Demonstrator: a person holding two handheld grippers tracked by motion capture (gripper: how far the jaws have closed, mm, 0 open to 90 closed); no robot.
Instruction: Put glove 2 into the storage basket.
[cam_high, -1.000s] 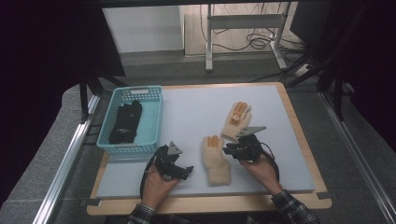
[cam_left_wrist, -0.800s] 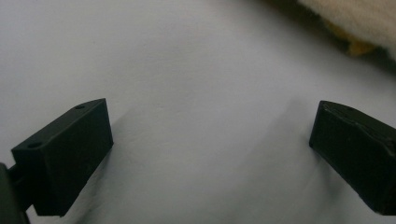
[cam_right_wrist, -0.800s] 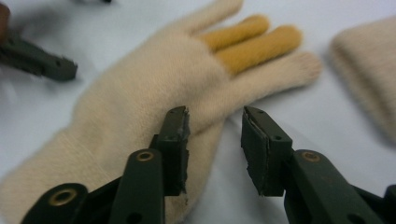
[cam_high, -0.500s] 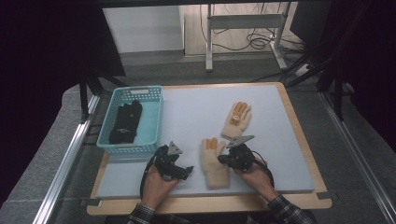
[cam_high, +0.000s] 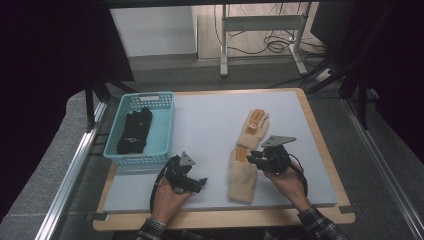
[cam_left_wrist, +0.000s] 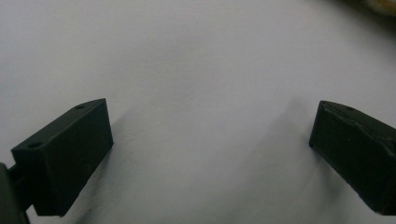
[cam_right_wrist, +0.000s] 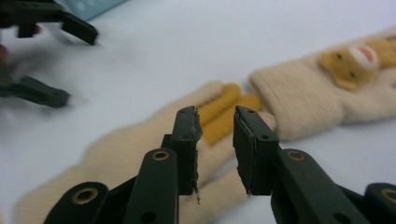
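Two cream knitted gloves with orange fingers lie on the white table. The near glove (cam_high: 242, 175) (cam_right_wrist: 121, 154) lies between the hands, and the far glove (cam_high: 253, 127) (cam_right_wrist: 317, 98) has a bear face on it. My right gripper (cam_high: 251, 157) (cam_right_wrist: 217, 126) hovers just over the near glove's orange finger end. Its jaws have just been opening and stand a little apart, with nothing pinched between them. My left gripper (cam_high: 200, 184) (cam_left_wrist: 210, 126) rests at the front left, jaws wide open over bare table.
A light blue basket (cam_high: 165, 135) stands at the table's left with black gloves (cam_high: 134, 131) in it. The white board (cam_high: 210, 115) has a wooden rim, and its back half is free. Dark floor and desk legs lie beyond.
The right gripper dipped down and left onto the near glove's finger end, then drew back up and right. The left gripper stayed where it was.
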